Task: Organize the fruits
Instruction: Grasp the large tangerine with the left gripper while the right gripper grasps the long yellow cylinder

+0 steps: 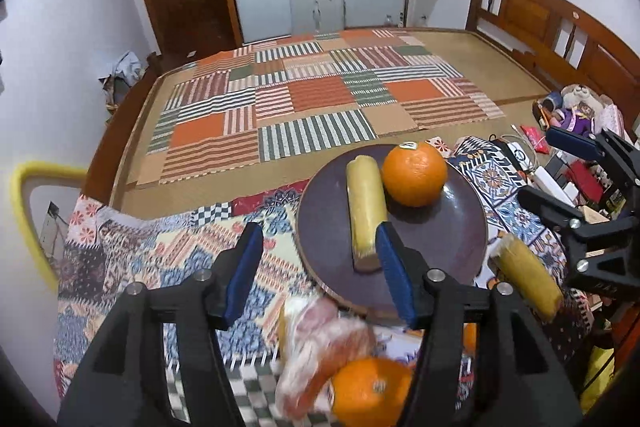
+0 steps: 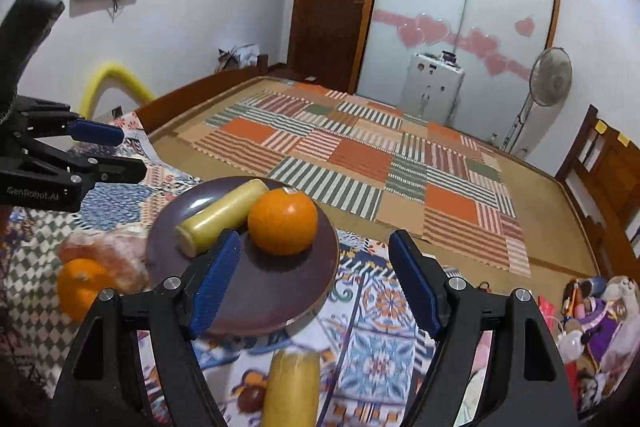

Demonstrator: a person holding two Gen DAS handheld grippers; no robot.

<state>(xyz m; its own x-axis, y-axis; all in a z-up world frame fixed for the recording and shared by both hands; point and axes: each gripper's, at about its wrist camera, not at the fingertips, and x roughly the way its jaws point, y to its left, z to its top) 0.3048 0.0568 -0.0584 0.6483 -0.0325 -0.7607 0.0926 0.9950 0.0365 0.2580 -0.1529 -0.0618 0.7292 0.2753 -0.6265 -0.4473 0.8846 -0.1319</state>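
Observation:
A dark round plate (image 1: 440, 239) (image 2: 276, 291) lies on a patterned cloth and holds an orange (image 1: 414, 174) (image 2: 283, 221) and a yellow wrapped cylinder (image 1: 365, 205) (image 2: 224, 215). My left gripper (image 1: 318, 255) is open and empty, at the plate's near left rim. My right gripper (image 2: 316, 267) is open and empty, above the plate's right edge. A second yellow cylinder (image 1: 528, 277) (image 2: 292, 387) lies on the cloth right of the plate. A second orange (image 1: 370, 391) (image 2: 80, 287) and a plastic-wrapped fruit (image 1: 324, 343) (image 2: 108, 255) lie near the plate.
The cloth (image 1: 160, 259) covers the near end of a bed with a striped patchwork mat (image 1: 312, 107) (image 2: 360, 155). Toys and clutter (image 1: 576, 115) (image 2: 596, 315) lie to the right. A wooden headboard (image 1: 552, 19) stands at the right, a fan (image 2: 548, 79) at the back.

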